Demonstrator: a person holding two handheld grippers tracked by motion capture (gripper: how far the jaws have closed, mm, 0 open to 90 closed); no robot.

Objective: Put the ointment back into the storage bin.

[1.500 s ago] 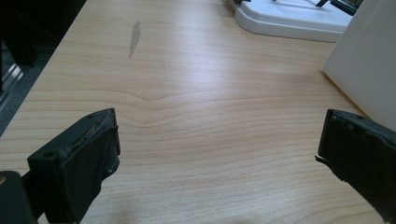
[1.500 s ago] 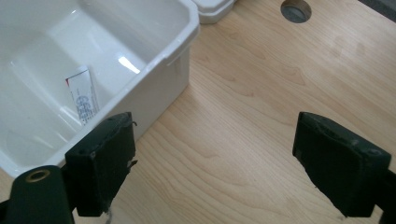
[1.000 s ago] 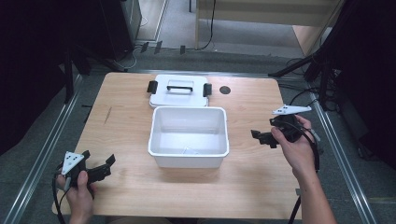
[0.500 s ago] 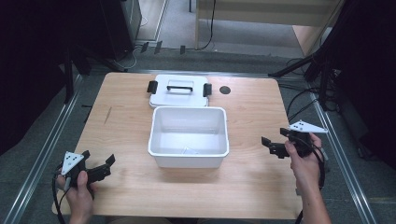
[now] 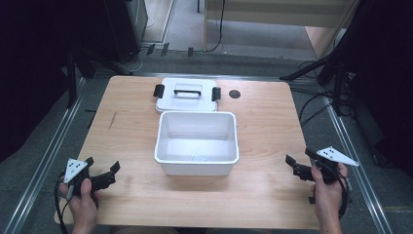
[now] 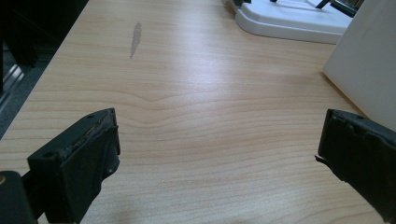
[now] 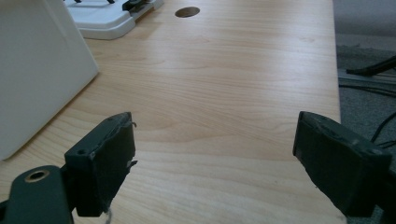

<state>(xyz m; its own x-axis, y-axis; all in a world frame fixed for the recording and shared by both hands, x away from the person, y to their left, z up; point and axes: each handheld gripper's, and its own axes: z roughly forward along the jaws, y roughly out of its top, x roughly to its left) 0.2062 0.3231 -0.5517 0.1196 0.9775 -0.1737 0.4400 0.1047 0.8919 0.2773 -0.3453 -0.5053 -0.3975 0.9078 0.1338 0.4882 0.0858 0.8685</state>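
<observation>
Tub: an open white rectangular plastic tub (image 5: 197, 141) is seen at the middle of the light wooden counter (image 5: 263, 122), between the two grippers and well apart from both.
Lid: a white plastic lid with black side clips and a handle (image 5: 187, 94) is laid flat just behind the tub.
Left gripper (image 5: 108, 174): held over the counter's near left corner; its jaws are spread wide, with nothing between them.
Right gripper (image 5: 298, 163): held at the near right edge; its jaws are likewise spread wide and empty.
Writing: no brand or label can be read.
Counter: a round dark hole (image 5: 234, 94) is seen right of the lid.
</observation>
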